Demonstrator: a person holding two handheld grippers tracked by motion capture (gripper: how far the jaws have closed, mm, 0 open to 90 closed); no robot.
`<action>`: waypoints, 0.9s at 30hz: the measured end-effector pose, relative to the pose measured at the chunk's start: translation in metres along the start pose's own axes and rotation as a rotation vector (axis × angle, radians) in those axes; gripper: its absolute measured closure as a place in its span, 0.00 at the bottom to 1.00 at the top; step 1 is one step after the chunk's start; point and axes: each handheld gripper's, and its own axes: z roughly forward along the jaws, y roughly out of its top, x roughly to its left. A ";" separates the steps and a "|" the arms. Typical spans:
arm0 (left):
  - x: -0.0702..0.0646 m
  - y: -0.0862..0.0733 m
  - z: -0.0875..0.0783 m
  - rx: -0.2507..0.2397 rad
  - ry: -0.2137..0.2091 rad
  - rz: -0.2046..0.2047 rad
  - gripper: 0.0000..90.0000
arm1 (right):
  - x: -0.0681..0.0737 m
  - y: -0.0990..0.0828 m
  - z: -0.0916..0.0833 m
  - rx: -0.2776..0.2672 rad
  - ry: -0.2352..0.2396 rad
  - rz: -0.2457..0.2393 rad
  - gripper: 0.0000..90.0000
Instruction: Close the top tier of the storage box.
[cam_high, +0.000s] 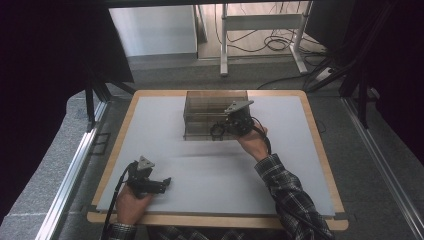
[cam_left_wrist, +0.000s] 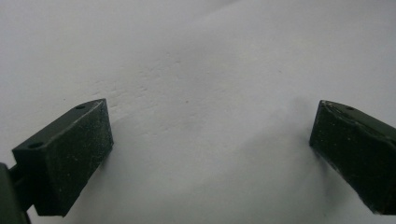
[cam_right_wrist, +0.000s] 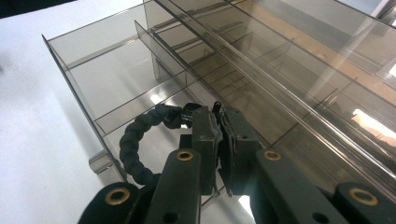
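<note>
A smoky clear plastic drawer box (cam_high: 202, 107) stands at the far middle of the white table (cam_high: 210, 170). In the right gripper view one of its drawers (cam_right_wrist: 116, 88) is pulled out, showing divided compartments. My right gripper (cam_right_wrist: 218, 116) is shut on a black braided ring (cam_right_wrist: 135, 140), which hangs to the left of the jaws over the open drawer. From above, the right gripper (cam_high: 220, 130) sits at the box's front with the ring (cam_high: 216, 132) at its tip. My left gripper (cam_high: 167, 182) rests near the table's front left, and its jaws (cam_left_wrist: 210, 140) are open over bare white surface.
The table has a wooden rim (cam_high: 115, 145). Dark curtains flank both sides. Beyond the far edge are a metal stand (cam_high: 260, 30) and loose cables (cam_high: 280, 42) on the floor. A person's plaid sleeve (cam_high: 290, 195) crosses the table's right front.
</note>
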 end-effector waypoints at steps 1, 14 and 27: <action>0.000 0.000 0.000 0.000 0.000 0.000 0.00 | 0.000 0.000 0.000 -0.002 0.002 0.001 0.92; 0.000 0.000 0.000 0.001 0.000 0.000 0.00 | 0.001 0.003 -0.007 -0.022 0.032 0.004 0.88; 0.000 0.000 0.000 0.001 0.000 0.000 0.00 | 0.009 0.007 -0.019 -0.028 0.075 -0.022 0.82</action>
